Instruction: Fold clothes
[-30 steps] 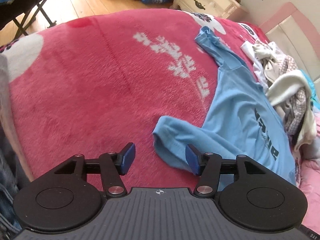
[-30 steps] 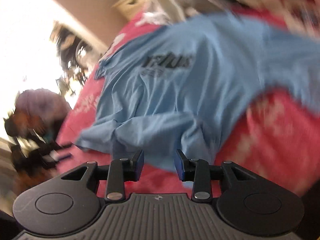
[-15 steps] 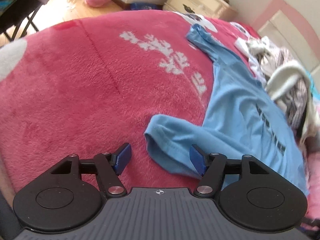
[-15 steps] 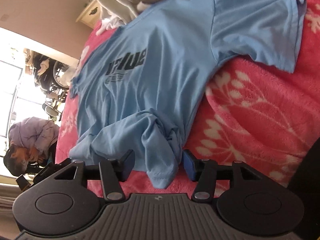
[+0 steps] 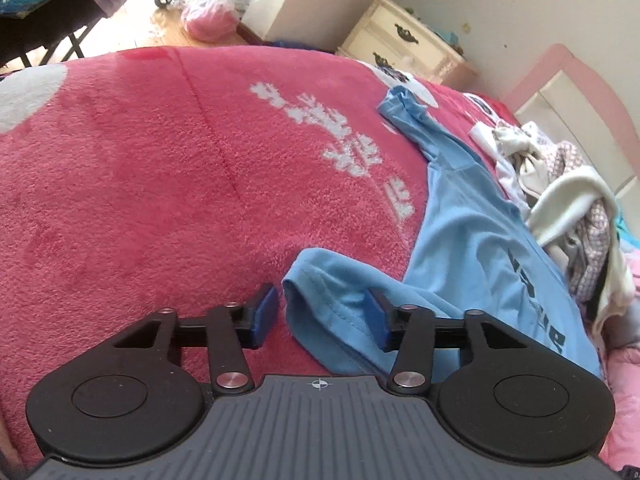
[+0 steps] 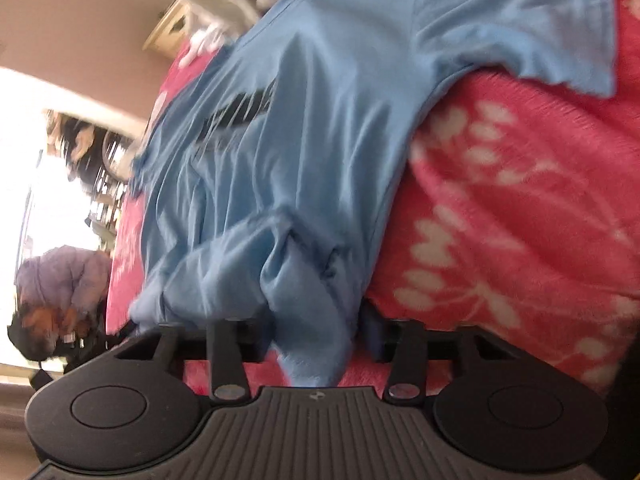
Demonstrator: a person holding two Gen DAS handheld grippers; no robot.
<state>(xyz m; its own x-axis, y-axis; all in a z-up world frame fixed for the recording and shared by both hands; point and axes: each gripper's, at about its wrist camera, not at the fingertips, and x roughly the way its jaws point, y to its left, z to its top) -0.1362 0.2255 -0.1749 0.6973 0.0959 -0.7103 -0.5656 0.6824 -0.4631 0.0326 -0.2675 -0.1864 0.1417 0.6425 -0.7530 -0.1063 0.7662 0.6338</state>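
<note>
A light blue T-shirt (image 5: 476,236) with dark lettering lies on a red fleece blanket (image 5: 160,184). My left gripper (image 5: 320,316) is open, its blue pads either side of the near sleeve's hem, which lies between them. In the right wrist view the same T-shirt (image 6: 320,120) fills the frame. My right gripper (image 6: 316,336) is open around a bunched fold of the shirt's edge that hangs between the fingers. The right fingertips are partly hidden by the cloth.
A pile of white and patterned clothes (image 5: 568,200) lies beside the shirt at the right. A cream nightstand (image 5: 404,52) and a pink headboard (image 5: 568,80) stand beyond the bed. A person in a purple jacket (image 6: 60,280) sits off the bed's side.
Both grippers have moved forward onto the shirt. The left now straddles the sleeve hem; the right now has the bunched edge between its fingers.
</note>
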